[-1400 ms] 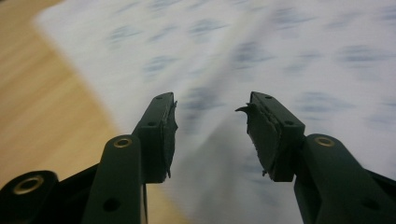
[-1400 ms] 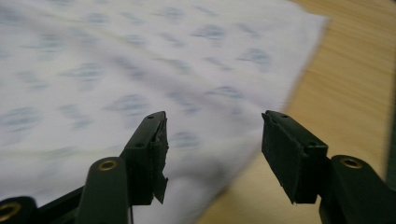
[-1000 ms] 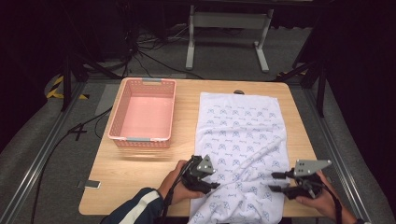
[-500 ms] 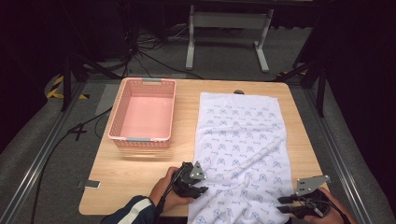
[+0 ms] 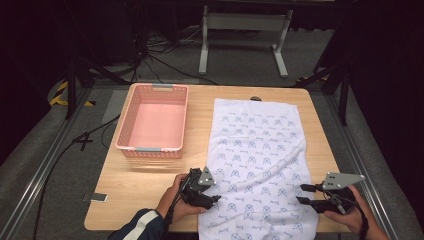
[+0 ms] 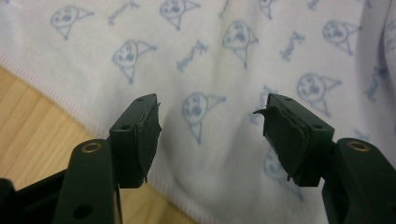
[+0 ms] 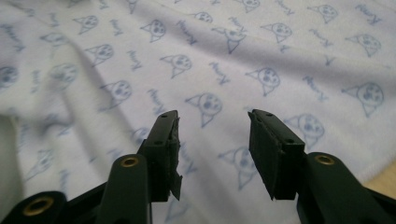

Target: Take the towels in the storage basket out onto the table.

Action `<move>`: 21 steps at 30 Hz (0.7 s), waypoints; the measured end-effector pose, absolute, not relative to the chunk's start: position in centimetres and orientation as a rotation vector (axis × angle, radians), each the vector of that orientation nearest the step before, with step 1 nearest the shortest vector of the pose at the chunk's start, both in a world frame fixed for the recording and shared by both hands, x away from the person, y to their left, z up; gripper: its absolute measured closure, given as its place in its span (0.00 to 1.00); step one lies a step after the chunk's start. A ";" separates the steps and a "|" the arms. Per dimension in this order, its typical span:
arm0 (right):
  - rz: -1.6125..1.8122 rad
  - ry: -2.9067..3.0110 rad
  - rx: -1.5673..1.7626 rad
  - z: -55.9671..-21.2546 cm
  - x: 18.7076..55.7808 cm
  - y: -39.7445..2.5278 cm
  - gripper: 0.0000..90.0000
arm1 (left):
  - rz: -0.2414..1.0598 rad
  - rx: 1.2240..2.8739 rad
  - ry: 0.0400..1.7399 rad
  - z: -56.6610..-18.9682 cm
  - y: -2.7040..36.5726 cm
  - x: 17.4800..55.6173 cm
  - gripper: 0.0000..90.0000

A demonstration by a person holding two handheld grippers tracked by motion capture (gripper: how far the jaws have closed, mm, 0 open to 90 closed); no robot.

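Observation:
A white towel (image 5: 260,155) with a blue printed pattern lies spread lengthwise on the right half of the wooden table (image 5: 140,177), its near end hanging over the front edge. My left gripper (image 5: 216,199) is at the towel's near left edge, jaws open just above the cloth (image 6: 210,84) and its pink-stitched hem. My right gripper (image 5: 302,194) is at the near right edge, also open, with the towel (image 7: 210,56) under its jaws. Nothing is held by either gripper. A diagonal crease crosses the towel's middle.
An empty pink plastic basket (image 5: 125,135) stands on the left half of the table. A small dark object (image 5: 256,98) lies at the table's far edge. A metal stand and cables occupy the floor beyond; rails run along both sides.
Both grippers have moved toward the near edge of the table along the towel's sides. The right one went farther down and right. The towel lies as before.

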State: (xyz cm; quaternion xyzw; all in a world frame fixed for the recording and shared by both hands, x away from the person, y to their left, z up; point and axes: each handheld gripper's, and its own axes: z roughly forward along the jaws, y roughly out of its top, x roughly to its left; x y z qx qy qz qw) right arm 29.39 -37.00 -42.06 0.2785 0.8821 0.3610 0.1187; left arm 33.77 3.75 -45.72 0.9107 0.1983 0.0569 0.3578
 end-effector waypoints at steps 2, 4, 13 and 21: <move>1.021 2.601 0.818 -43.0 30.7 -36.5 0.56 | 0.173 2.385 0.509 -45.9 3.2 34.3 0.41; 0.980 2.627 0.820 -43.8 31.0 -36.4 0.56 | 0.170 2.409 0.500 -46.2 3.0 34.4 0.42; 0.900 2.714 0.816 -44.7 28.8 -37.8 0.53 | 0.152 2.440 0.500 -46.0 4.4 32.1 0.44; 0.908 2.748 0.812 -43.4 28.4 -38.3 0.54 | 0.109 2.375 0.522 -45.5 4.4 32.2 0.40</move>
